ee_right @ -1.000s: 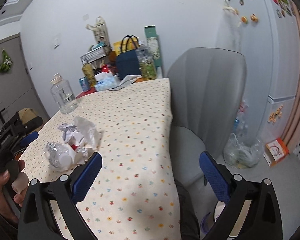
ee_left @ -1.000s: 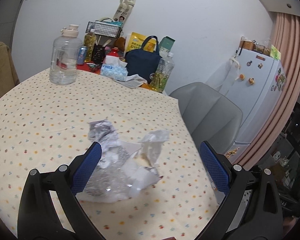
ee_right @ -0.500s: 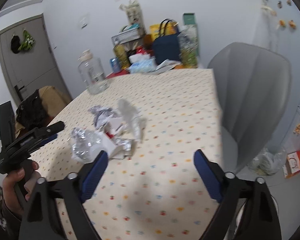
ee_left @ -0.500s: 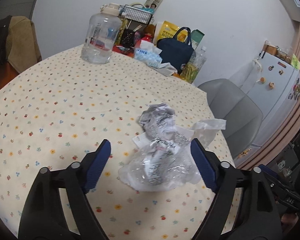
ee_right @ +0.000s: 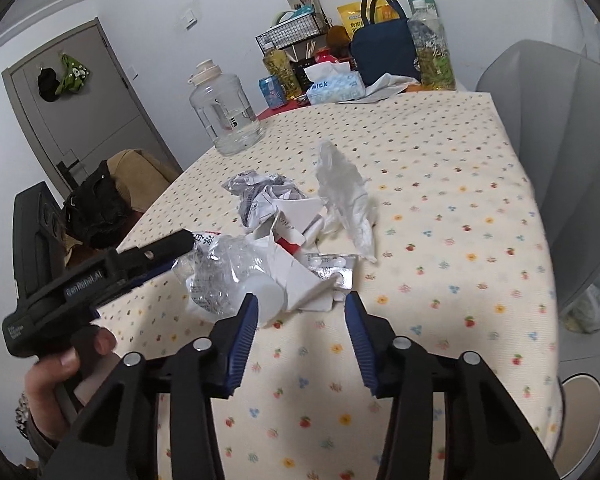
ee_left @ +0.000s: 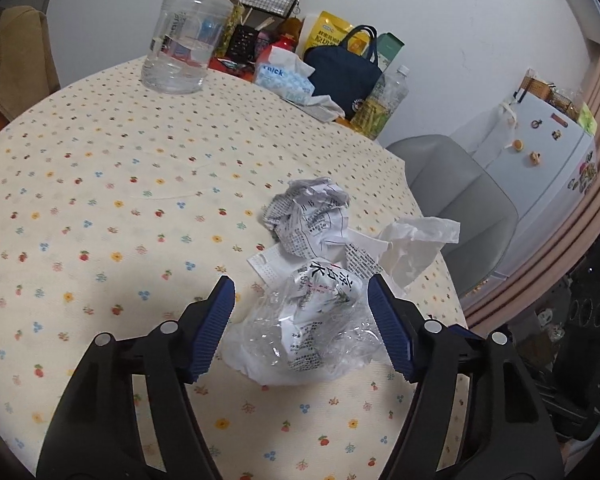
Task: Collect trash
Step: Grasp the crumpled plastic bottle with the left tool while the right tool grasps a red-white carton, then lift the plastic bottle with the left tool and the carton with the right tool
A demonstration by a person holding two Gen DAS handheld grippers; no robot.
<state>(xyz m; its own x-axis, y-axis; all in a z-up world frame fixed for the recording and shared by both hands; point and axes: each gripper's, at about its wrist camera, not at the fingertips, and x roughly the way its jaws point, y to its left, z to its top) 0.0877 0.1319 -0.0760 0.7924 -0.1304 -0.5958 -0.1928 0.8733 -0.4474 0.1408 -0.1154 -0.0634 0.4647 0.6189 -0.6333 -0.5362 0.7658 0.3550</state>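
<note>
A pile of trash lies on the flowered tablecloth (ee_left: 100, 200). It holds a crushed clear plastic bottle (ee_left: 300, 332), crumpled printed paper (ee_left: 308, 216), a white tissue (ee_left: 416, 244), torn white card (ee_right: 296, 276) and a blister pack (ee_right: 332, 264). My left gripper (ee_left: 300, 280) straddles the crushed bottle. Its jaws are closing, and the blue pads stand at the bottle's sides without squeezing it. My right gripper (ee_right: 300, 296) is closing too, its tips at the near edge of the torn card, beside the bottle's cap end (ee_right: 268, 300). The right wrist view shows the left gripper (ee_right: 184, 250) held by a hand (ee_right: 60, 360).
At the table's far end stand a big clear water jug (ee_left: 184, 40), a tissue pack (ee_left: 284, 80), a navy bag (ee_left: 344, 76) and a green-tea bottle (ee_left: 380, 100). A grey chair (ee_right: 560, 160) stands at the table's right side, with a white fridge (ee_left: 540, 160) beyond it.
Both grippers have come down onto the trash pile with their jaws narrowing. The left one now straddles the crushed bottle. The right view has swung from the chair to the pile.
</note>
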